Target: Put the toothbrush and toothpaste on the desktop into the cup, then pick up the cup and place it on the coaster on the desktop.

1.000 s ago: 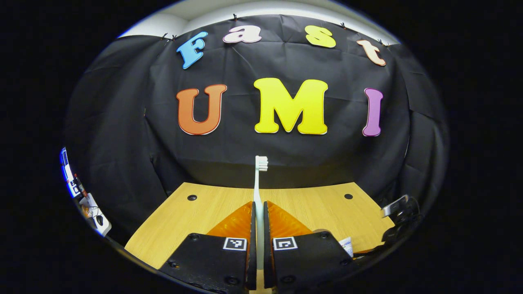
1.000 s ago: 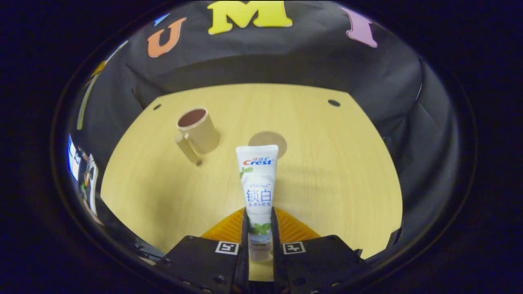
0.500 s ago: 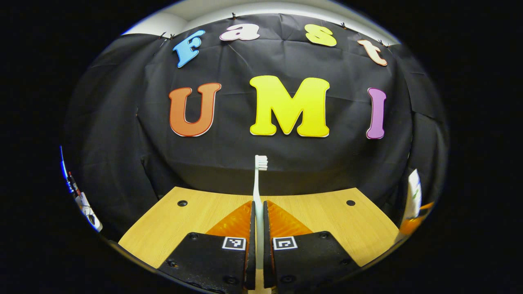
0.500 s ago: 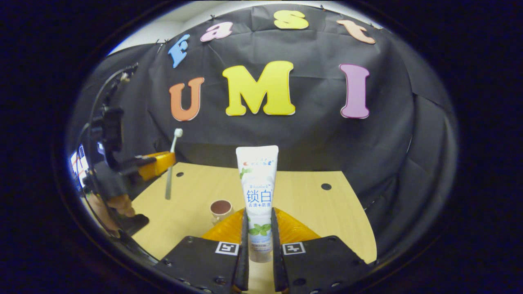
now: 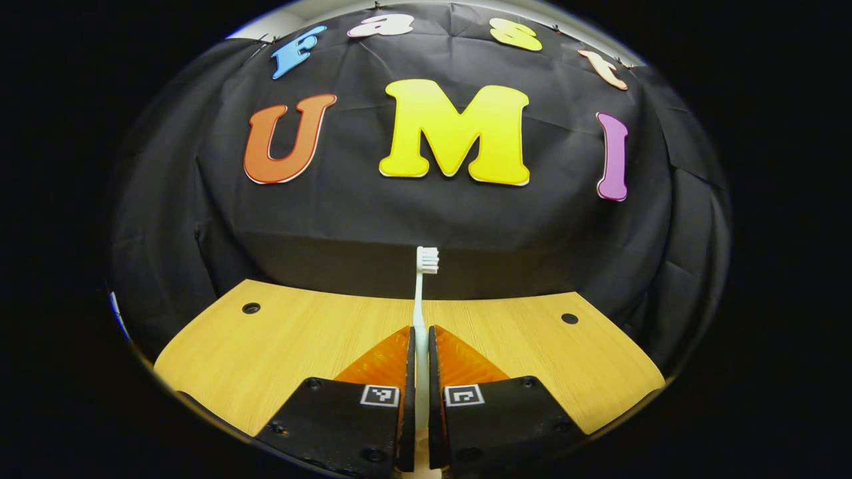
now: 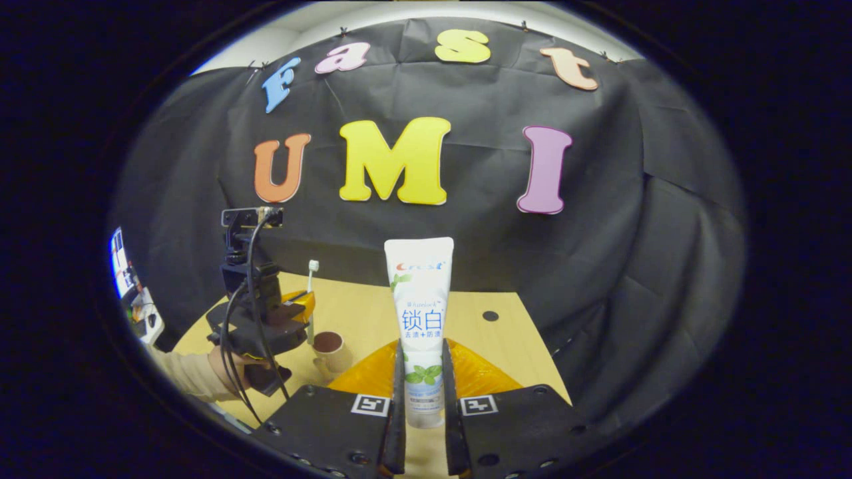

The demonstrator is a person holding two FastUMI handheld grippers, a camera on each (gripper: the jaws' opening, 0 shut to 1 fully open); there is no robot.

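My left gripper [image 5: 419, 339] is shut on a white toothbrush [image 5: 421, 293], which stands upright with its bristled head on top. In the right gripper view that same left gripper [image 6: 299, 307] hangs just above the beige cup [image 6: 329, 351], and the toothbrush [image 6: 311, 293] points straight up over the cup's mouth. My right gripper [image 6: 422, 356] is shut on a white toothpaste tube [image 6: 419, 313], held upright with its flat end up, to the right of the cup and nearer the camera.
The wooden desktop [image 5: 293, 346] has small round holes near its back corners [image 5: 251, 308] [image 5: 569, 319]. A hand and sleeve [image 6: 200, 369] hold the left gripper, with cables and a camera mount [image 6: 249, 219] above it. Black cloth closes off the back and sides.
The left gripper has dropped and come over the cup with the toothbrush. The right gripper has tilted up from looking down at the desk and holds the tube high.
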